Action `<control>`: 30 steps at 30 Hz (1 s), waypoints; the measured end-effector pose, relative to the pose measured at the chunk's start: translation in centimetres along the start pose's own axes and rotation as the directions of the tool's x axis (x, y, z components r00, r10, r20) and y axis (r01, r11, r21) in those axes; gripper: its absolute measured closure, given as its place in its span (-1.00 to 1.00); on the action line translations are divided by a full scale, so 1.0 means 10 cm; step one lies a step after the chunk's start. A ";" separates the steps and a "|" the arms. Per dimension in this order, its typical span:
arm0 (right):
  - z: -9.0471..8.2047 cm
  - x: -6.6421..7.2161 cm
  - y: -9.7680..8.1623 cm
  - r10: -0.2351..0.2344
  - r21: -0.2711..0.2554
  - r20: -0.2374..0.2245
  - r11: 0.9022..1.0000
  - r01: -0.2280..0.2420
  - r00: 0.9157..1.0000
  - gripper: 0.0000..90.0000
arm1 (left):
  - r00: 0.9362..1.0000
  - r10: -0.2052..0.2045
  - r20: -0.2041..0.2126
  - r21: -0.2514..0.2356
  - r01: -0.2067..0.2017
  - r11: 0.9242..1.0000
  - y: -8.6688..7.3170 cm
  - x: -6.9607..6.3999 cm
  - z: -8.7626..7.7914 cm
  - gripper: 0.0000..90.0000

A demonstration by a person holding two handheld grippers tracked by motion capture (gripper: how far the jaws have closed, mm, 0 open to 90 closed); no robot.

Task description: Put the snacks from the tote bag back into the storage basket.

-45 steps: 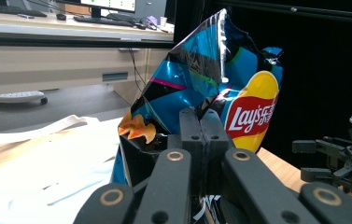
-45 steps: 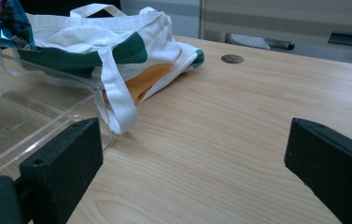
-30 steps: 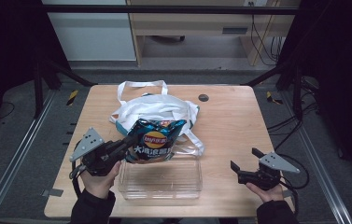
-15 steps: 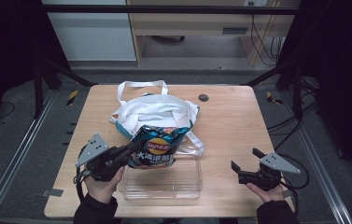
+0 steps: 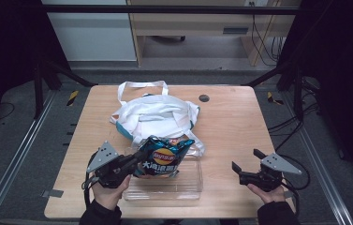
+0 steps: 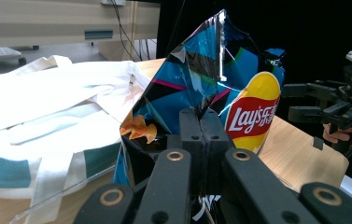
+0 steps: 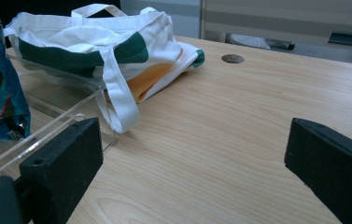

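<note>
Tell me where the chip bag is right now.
In the high view, the chip bag is near the table's front left, clamped in the left gripper over the clear tray, just before the tote bag.

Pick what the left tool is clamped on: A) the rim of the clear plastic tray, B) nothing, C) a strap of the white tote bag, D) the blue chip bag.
D: the left tool is shut on the blue chip bag, held above the clear tray.

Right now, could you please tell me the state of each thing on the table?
Chip bag: sealed, upright, pinched by the left hand-held gripper above the clear tray.
Clear tray: open-topped.
Tote bag: lying flat, crumpled.
Right hand-held gripper: open, holding nothing.
</note>
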State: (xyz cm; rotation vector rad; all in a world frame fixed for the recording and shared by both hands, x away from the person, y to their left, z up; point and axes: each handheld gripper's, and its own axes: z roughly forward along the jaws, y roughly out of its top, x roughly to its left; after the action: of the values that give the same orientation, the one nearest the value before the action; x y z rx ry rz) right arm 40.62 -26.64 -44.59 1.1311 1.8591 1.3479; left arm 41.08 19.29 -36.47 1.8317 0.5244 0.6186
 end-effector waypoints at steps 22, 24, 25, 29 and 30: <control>0.00 0.00 0.00 0.001 0.002 -0.002 1.000 -0.001 1.000 -0.89 | 0.999 -0.042 -0.019 0.042 0.043 0.998 -0.18 0.08 0.02 1.00; 0.00 0.00 0.00 -0.001 0.003 -0.002 1.000 0.001 1.000 -0.89 | 0.999 -0.046 -0.024 0.047 0.047 0.998 -0.19 0.08 0.02 1.00; 0.00 0.00 0.00 0.000 0.003 -0.002 1.000 0.000 1.000 -0.89 | 0.998 -0.050 -0.033 0.052 0.052 0.997 -0.20 0.09 0.01 1.00; 0.00 0.00 0.00 -0.001 0.003 -0.001 1.000 0.001 1.000 -0.89 | 0.997 -0.060 -0.046 0.063 0.063 0.996 -0.22 0.10 0.01 1.00; 0.00 0.00 0.00 -0.001 0.003 -0.001 1.000 0.001 1.000 -0.89 | 0.997 -0.062 -0.051 0.065 0.065 0.996 -0.22 0.10 0.01 1.00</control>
State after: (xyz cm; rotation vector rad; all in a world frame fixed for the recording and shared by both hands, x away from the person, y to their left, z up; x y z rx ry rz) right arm 40.64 -26.63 -44.61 1.1315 1.8631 1.3461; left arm 41.76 20.53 -38.41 1.8592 0.6401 0.6102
